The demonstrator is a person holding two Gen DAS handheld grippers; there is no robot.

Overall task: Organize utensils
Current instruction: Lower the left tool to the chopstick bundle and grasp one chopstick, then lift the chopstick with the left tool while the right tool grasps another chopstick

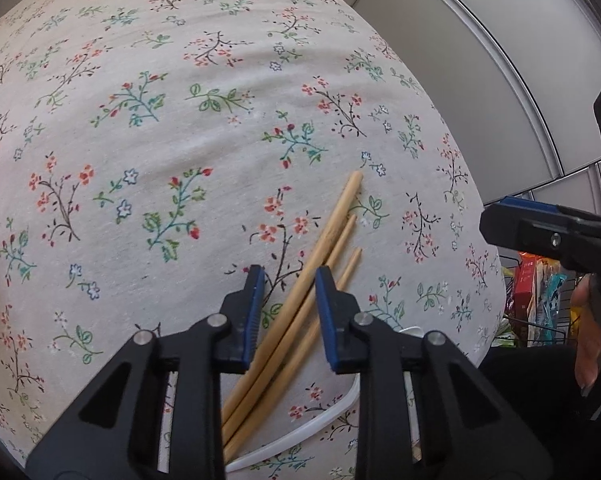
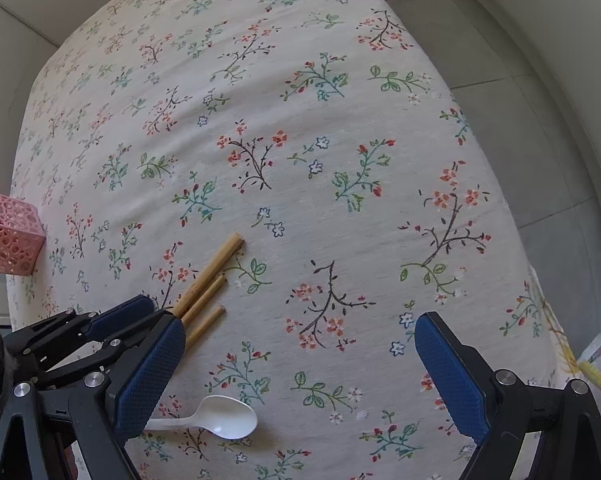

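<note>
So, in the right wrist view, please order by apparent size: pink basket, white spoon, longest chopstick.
1. Pink basket, though cut off by the frame edge.
2 and 3. White spoon and longest chopstick look alike in length; both partly hidden behind tongs, so unranked.

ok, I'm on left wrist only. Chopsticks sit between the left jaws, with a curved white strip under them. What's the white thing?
Observer: A white plastic spoon. The right wrist view shows its bowl lying face up, nearer that camera than the chopsticks.
Operator: And the right gripper? I only get one finger at my right edge.
Observer: The right gripper is wide open and grips nothing. The spoon's handle runs under its left finger.
</note>
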